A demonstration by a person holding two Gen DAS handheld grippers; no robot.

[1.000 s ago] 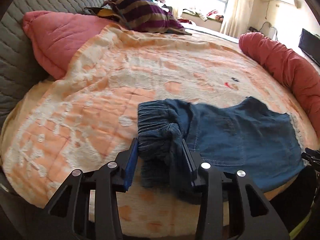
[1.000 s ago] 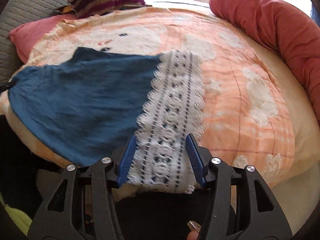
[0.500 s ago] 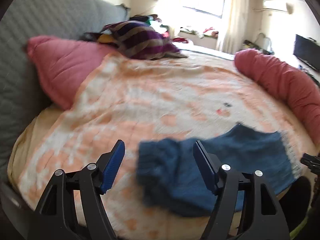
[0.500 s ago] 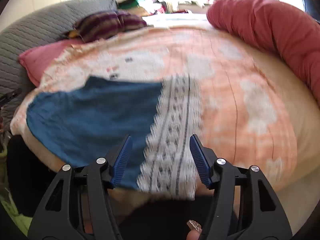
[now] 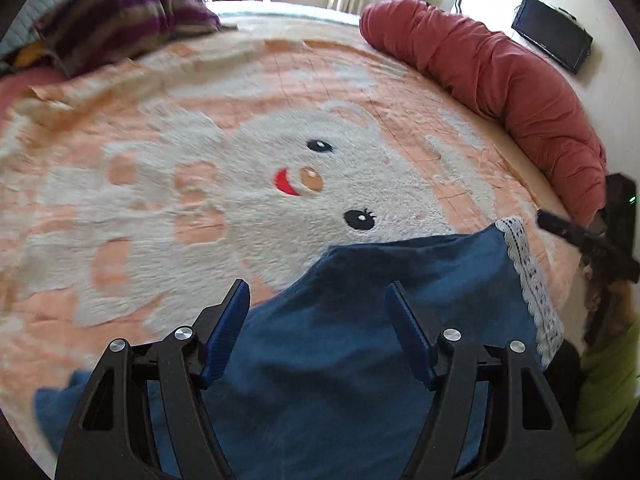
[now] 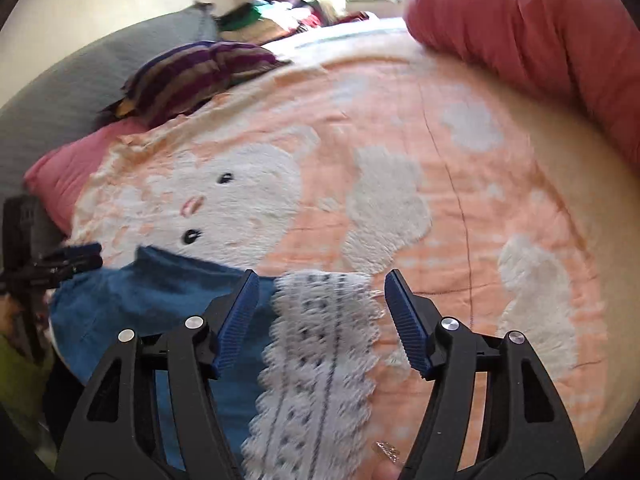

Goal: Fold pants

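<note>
Lying flat: one pants [image 5: 360,340], two red bolsters [image 5: 500,76], one blanket [image 5: 200,140].

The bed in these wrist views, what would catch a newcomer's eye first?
First, the big orange blanket with a fluffy white cartoon face covering the bed. Next, the blue denim pants with a white lace hem lying at the near edge, below both open grippers, whose fingers press on nothing. A long red bolster curves along the bed's right side, and a purple striped cushion sits at the far left.
</note>
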